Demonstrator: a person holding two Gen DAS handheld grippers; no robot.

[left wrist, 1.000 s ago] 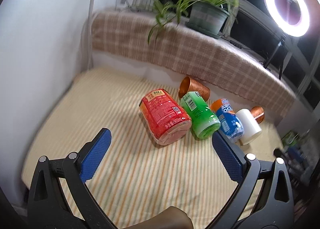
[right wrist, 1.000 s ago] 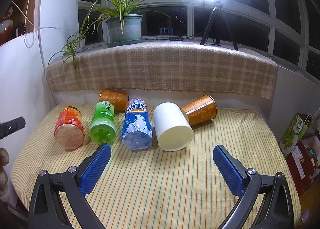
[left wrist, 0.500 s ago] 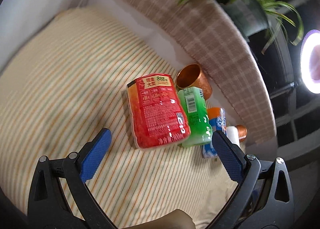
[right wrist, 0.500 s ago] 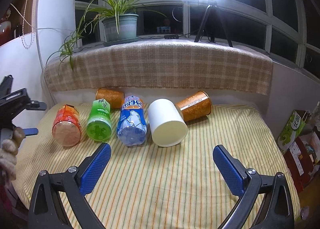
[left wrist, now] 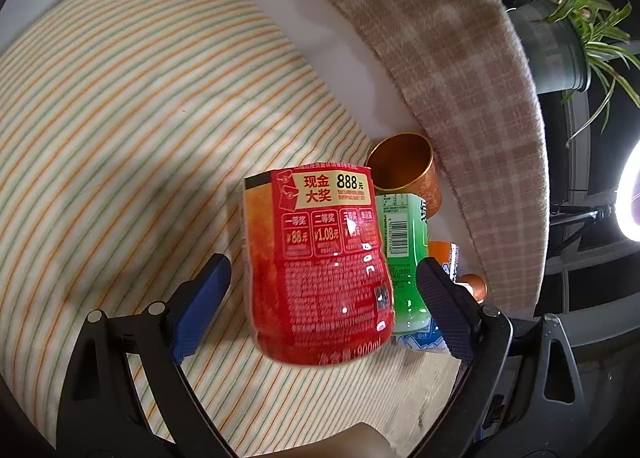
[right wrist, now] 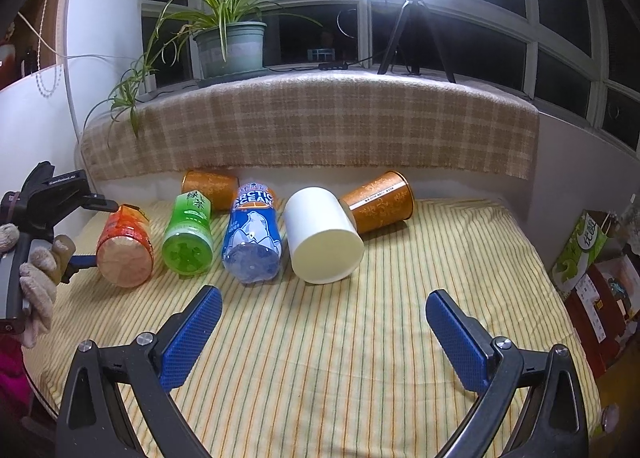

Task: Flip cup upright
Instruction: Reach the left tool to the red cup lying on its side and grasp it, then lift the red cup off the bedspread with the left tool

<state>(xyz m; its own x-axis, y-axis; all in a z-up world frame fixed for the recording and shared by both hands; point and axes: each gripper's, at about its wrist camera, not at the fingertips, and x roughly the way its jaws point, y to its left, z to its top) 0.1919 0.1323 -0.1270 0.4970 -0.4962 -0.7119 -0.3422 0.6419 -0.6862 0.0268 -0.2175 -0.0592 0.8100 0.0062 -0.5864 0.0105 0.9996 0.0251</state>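
Note:
A red-labelled cup (left wrist: 320, 270) lies on its side on the striped cloth, leftmost in a row; it also shows in the right wrist view (right wrist: 125, 248). My left gripper (left wrist: 324, 298) is open, its blue pads on either side of the red cup without touching it. Next to it lie a green cup (right wrist: 187, 234), a blue cup (right wrist: 253, 236), a white cup (right wrist: 322, 236) and two copper cups (right wrist: 378, 201) (right wrist: 210, 183). My right gripper (right wrist: 324, 334) is open and empty, low over the cloth in front of the row.
The striped cloth (right wrist: 360, 338) covers the table. A plaid blanket (right wrist: 312, 125) drapes the sill behind, with a potted plant (right wrist: 230, 45) and a ring light tripod (right wrist: 412, 37). Boxes (right wrist: 592, 258) stand at the right past the table edge.
My left gripper has closed in on the red cup from the left, so the cup now lies between its open pads. My right gripper has drifted slightly.

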